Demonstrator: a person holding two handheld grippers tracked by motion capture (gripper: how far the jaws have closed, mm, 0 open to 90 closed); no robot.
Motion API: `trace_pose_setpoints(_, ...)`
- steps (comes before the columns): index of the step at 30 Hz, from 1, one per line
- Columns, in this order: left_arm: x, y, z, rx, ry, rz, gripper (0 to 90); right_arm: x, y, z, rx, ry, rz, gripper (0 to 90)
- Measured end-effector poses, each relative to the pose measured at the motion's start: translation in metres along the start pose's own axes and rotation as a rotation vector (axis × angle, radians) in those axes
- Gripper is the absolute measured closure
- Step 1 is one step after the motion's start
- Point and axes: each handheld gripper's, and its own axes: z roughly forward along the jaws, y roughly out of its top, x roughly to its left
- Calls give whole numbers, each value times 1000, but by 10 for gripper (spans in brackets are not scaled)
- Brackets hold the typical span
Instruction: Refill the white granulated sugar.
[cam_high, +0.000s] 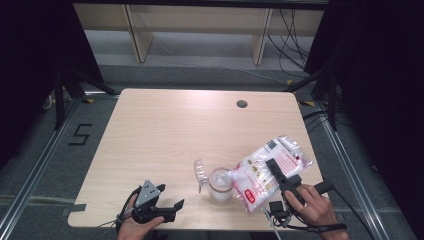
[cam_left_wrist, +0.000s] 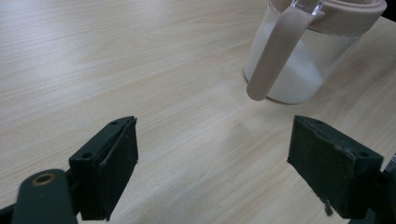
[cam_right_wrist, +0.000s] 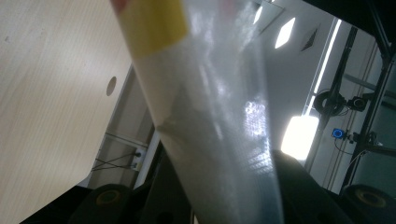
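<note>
Even overhead light, dark edges, glare on blurred bag (cam_right_wrist: 210, 116), soft shadows

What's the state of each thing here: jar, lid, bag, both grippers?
jar: upright on the table, open, partly filled with white granules.
lid: flipped open, tilted back at the jar's left.
bag: lifted, tilted with one end over the jar's mouth, white contents inside.
left gripper: open, holding nothing, near the table's front edge.
right gripper: shut on the bag.
</note>
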Motion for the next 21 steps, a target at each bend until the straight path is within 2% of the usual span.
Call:
trace_pose_setpoints(2,0,0,0,-6,1,-2,155,0,0,0,-7,-3,7,803)
trace_pose_setpoints(3,0,0,0,-2,0,10,155,-1,-1,0,-12,-2,20,804)
trace_pose_setpoints(6,0,0,0,-2,-1,1,154,-2,-2,-1,-17,-1,38,805)
trace_pose_setpoints(7,0,1,1,-6,0,6,154,3,-3,-4,28,32,133,805)
trace_pose_setpoints(9,0,0,0,-5,1,6,155,4,-3,-4,27,35,146,806)
trace_pose_setpoints(10,0,0,0,-3,0,0,155,5,-4,-4,27,35,173,806)
trace_pose_setpoints(11,0,0,1,-6,1,-3,155,8,-4,-6,36,40,227,807)
trace_pose_setpoints(16,0,0,0,-1,0,9,154,9,-6,-6,32,50,256,807)
trace_pose_setpoints(17,0,0,0,-2,1,8,155,6,-8,-3,-16,36,210,808)
trace_pose_setpoints(18,0,0,0,-2,1,8,155,6,-8,-3,-16,36,210,808)
trace_pose_setpoints(19,0,0,0,-2,1,7,155,3,-8,-1,-45,34,167,808)
trace_pose_setpoints(21,0,0,0,-1,1,11,155,3,-10,0,-60,30,175,808)
